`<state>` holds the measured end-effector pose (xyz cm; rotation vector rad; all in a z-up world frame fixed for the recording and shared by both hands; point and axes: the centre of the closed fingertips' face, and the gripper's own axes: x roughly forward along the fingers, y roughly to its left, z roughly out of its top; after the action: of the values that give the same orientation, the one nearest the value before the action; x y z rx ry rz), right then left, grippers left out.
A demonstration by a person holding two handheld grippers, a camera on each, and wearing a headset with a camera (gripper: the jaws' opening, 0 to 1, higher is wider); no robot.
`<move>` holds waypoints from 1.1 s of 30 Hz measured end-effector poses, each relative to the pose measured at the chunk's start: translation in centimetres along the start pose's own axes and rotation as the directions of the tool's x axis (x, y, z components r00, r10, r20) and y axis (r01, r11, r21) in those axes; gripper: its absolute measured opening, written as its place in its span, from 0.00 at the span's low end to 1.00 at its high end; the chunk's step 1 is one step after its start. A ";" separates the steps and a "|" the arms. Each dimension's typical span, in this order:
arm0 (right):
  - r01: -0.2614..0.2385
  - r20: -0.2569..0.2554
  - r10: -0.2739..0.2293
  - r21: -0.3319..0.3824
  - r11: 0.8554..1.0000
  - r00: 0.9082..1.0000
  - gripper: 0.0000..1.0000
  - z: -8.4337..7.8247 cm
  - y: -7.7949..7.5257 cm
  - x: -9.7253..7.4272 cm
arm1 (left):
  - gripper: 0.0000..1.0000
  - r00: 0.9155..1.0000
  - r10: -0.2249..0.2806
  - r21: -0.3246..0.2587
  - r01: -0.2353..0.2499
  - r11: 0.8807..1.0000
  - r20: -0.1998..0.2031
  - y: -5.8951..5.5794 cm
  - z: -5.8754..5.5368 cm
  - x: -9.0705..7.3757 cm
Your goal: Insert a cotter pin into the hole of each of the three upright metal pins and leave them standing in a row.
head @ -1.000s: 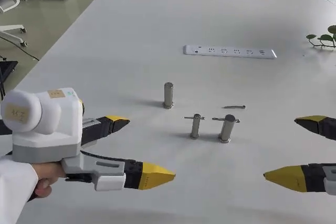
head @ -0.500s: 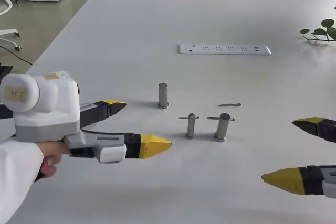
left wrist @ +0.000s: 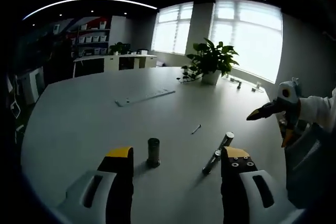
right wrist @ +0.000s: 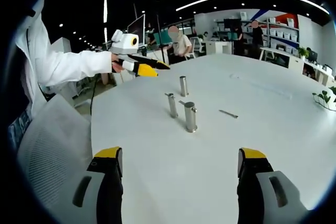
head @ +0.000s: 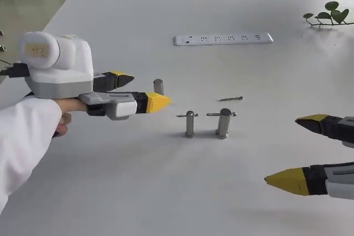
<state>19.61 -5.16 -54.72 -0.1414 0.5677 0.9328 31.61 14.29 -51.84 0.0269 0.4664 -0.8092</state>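
The left gripper (head: pixel 148 89), a white-and-grey handheld unit with yellow-tipped black jaws, is held level over the left part of the white counter (head: pixel 166 192). Its jaws are apart and empty. A hand (head: pixel 60 115) in a white sleeve (head: pixel 22 142) grasps its handle. The matching right gripper (head: pixel 282 149) enters at the counter's right edge, jaws wide apart and empty.

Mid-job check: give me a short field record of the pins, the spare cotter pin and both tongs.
pins fitted: two upright grey metal pins, cotter pin through each, side by side
pin unfitted: third upright grey metal pin, bare, farther back on the left
spare: thin loose metal cotter pin lying flat on the white table
left tongs: open, empty, by the bare pin
right tongs: open, empty
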 end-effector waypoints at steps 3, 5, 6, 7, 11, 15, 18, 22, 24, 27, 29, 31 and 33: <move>-0.003 -0.007 0.003 0.008 1.000 1.000 0.89 -0.4 0.1 0.1 | 0.56 1.000 0.023 0.007 -0.023 1.000 -0.013 1.0 -0.2 0.8; -0.009 -0.022 0.009 0.006 1.000 1.000 0.88 -0.7 0.3 0.0 | 0.48 0.999 0.041 0.011 -0.041 0.999 -0.008 1.7 -0.1 1.5; -0.010 -0.025 0.010 0.006 1.000 1.000 0.88 -0.8 0.3 0.0 | 0.44 0.998 0.056 0.003 -0.056 0.998 -0.010 2.2 -0.1 1.8; -0.009 -0.025 0.009 0.007 1.000 1.000 0.88 -0.8 0.3 0.0 | 0.43 0.998 0.065 0.003 -0.065 0.998 -0.013 2.5 -0.2 2.1; -0.007 -0.017 0.007 0.015 1.000 1.000 0.88 -0.7 0.2 -0.1 | 0.42 0.997 0.063 0.017 -0.062 0.998 -0.042 2.8 -0.6 3.4; -0.015 -0.021 0.016 0.017 1.000 1.000 0.85 -0.7 0.3 -0.1 | 0.37 0.996 0.057 0.043 -0.054 0.998 -0.063 2.7 -0.9 4.3; -0.013 -0.033 0.013 0.013 1.000 0.999 0.84 -1.0 0.2 0.2 | 0.32 0.996 0.050 0.047 -0.047 0.998 -0.075 2.4 -1.2 5.0; -0.017 -0.061 0.017 0.000 1.000 0.998 0.83 -1.5 0.3 0.3 | 0.26 0.995 0.056 0.038 -0.053 0.998 -0.078 2.2 -1.4 5.8; -0.027 -0.060 0.027 0.002 1.000 0.998 0.83 -1.5 0.5 0.4 | 0.25 0.994 0.068 0.058 -0.063 0.996 -0.091 2.4 -1.5 6.1; -0.032 -0.053 0.032 0.002 0.999 0.998 0.83 -1.3 0.7 0.4 | 0.22 0.991 0.079 0.066 -0.072 0.995 -0.105 2.7 -1.8 6.3; -0.025 -0.048 0.026 0.005 1.000 0.999 0.83 -1.2 0.5 0.4 | 0.18 0.987 0.096 0.060 -0.089 0.994 -0.131 3.0 -2.2 6.3; -0.024 -0.044 0.024 0.007 1.000 0.999 0.83 -1.1 0.4 0.4 | 0.14 0.985 0.111 0.101 -0.098 0.990 -0.132 3.2 -2.1 6.3; -0.024 -0.039 0.024 0.008 1.000 0.999 0.82 -1.0 0.3 0.3 | 0.12 0.984 0.118 0.105 -0.105 0.989 -0.137 3.3 -2.1 6.2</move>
<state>19.08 -5.08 -55.73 -0.1468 0.6104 0.9531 36.77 12.78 -56.80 0.2006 0.5554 -0.7217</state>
